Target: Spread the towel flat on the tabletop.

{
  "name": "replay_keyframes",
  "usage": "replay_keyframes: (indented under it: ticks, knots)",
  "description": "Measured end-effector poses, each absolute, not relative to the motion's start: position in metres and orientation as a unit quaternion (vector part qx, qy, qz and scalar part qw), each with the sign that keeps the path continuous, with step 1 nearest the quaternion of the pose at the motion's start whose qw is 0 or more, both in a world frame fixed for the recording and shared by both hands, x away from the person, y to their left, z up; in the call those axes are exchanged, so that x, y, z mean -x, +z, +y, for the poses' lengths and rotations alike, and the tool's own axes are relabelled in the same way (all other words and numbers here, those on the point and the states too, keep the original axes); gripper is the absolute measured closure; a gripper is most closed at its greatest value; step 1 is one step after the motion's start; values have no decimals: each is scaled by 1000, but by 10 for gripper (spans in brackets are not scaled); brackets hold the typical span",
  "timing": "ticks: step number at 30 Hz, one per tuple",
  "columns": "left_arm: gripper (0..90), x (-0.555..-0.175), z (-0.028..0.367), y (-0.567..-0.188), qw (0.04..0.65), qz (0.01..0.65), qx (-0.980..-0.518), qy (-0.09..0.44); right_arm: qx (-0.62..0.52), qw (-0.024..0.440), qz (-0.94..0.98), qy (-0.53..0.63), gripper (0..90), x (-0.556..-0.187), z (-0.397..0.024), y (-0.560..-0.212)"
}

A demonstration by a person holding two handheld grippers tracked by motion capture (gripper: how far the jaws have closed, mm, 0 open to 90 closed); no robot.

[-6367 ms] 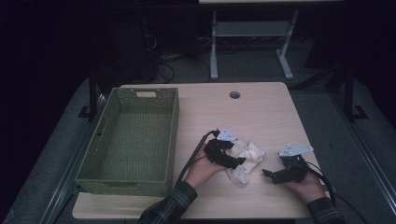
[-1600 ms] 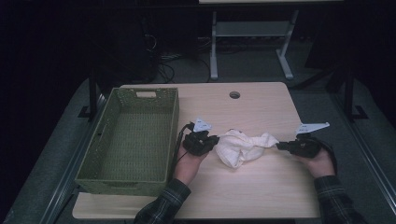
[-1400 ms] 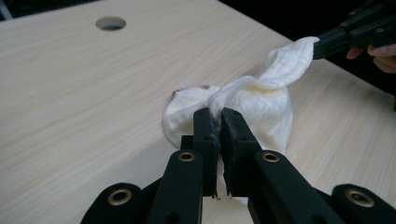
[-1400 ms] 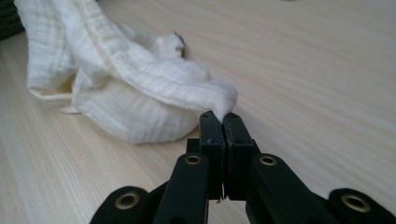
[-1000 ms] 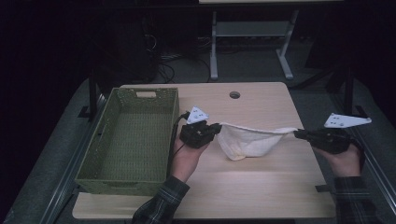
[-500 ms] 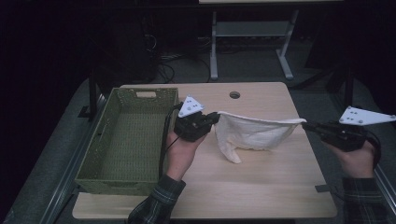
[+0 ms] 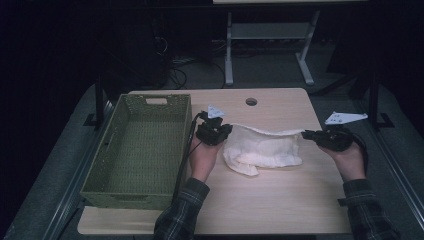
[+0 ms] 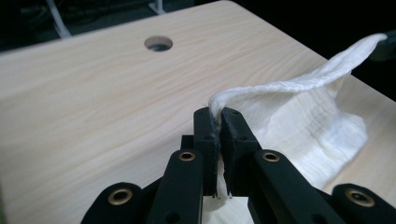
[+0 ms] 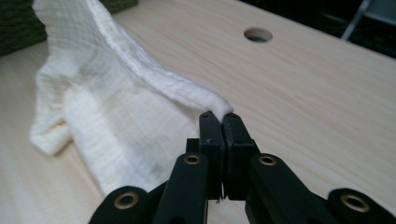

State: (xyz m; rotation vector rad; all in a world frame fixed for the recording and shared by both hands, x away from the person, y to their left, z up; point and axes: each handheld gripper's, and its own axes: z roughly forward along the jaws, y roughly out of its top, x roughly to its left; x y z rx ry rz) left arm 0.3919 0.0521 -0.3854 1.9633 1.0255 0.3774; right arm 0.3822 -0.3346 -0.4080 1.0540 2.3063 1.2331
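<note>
My pale wooden table [image 7: 280, 200] carries a green woven rectangular basket [image 7: 142, 150] at its left side and a crumpled white cotton cloth [image 7: 262, 150] near the middle, just right of the basket. My left gripper [image 7: 220, 131] and right gripper [image 7: 312, 136], 2 black claws, each pinch 1 upper corner of the cloth, whose top edge hangs between them while its lower part rests on the table.

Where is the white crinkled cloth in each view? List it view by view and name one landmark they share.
High view: the white crinkled cloth lies mid-table, stretched between both grippers, right of the green woven basket.
Left gripper view: the cloth runs right and up from the shut jaws.
Right gripper view: the cloth runs left and up from the shut jaws.
Shared landmark: the round hole in the wooden tabletop.
</note>
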Motion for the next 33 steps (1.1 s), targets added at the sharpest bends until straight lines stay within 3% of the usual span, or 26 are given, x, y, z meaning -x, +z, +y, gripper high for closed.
replay_keyframes:
  ticks: [15, 22, 33]
  knots:
    - [809, -452, 47, -431, 377, 469, -781, 166, -411, 154, 807, 394, 869, -442, -331, -431]
    - [762, -462, 54, -434, 370, 483, -776, 164, -426, 176, 810, 363, 754, -462, -334, -432]
    - [636, -424, 44, -424, 414, 419, -801, 105, -403, 148, 818, 383, 727, -424, -329, -436]
